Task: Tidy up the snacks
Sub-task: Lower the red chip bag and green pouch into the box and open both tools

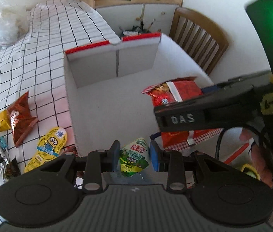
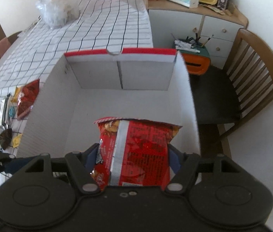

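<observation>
Big white cardboard box w/ red rim (image 2: 90,98) sat on the grid-cloth bench (image 1: 20,67). Right tongs (image 2: 133,154) held a red foil snack bag (image 2: 142,145) over the box; left tongs (image 1: 134,155) pinched a small green-white pouch (image 1: 134,158) near its wall. Risk: tongs could collide, or the pouch slip outside.

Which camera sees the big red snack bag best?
The right wrist view. The red snack bag fills the middle there, gripped by the right gripper over the white box. In the left wrist view the bag is partly hidden behind the right gripper's black finger.
</observation>
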Demonstrator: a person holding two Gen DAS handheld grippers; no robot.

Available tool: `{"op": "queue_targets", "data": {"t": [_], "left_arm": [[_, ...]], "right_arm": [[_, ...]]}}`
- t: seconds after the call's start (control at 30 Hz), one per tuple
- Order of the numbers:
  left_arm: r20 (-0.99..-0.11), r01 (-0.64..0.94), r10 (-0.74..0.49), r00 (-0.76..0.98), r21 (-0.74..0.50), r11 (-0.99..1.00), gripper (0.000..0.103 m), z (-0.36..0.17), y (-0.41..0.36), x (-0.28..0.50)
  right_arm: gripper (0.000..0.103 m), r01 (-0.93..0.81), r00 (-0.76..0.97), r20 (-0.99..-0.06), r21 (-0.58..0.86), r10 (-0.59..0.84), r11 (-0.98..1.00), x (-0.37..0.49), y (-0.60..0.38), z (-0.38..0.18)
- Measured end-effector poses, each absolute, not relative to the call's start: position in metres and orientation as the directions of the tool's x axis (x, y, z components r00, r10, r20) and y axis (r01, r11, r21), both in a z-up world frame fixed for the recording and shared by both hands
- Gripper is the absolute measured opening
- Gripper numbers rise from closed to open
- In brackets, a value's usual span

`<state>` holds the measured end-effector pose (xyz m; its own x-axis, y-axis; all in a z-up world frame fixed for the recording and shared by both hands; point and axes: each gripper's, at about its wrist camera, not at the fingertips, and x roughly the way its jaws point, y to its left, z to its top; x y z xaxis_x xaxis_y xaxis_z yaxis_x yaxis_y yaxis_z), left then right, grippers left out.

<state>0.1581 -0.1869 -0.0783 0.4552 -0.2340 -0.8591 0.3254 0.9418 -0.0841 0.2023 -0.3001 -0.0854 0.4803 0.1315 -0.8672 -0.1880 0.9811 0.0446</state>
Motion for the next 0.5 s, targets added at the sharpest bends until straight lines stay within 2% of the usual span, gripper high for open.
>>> {"op": "queue_targets", "data": {"t": [0.43,0.5], "left_arm": [[-0.89,0.342,-0.186,0.417,-0.037,0.939,0.033,-0.099,-0.201,0.161],[-0.887,0.338,-0.189,0.422,-0.04,0.94,0.04,-0.098,-0.201,0.159]], "right_arm": [[0.072,-0.238,0.453,-0.882,0.018,0.128,0.971,0.207,-0.296,-0.097],[0.072,-0.234,0.46,-0.878,0.019,0.128,0.972,0.207,-0.298,-0.095]]}}
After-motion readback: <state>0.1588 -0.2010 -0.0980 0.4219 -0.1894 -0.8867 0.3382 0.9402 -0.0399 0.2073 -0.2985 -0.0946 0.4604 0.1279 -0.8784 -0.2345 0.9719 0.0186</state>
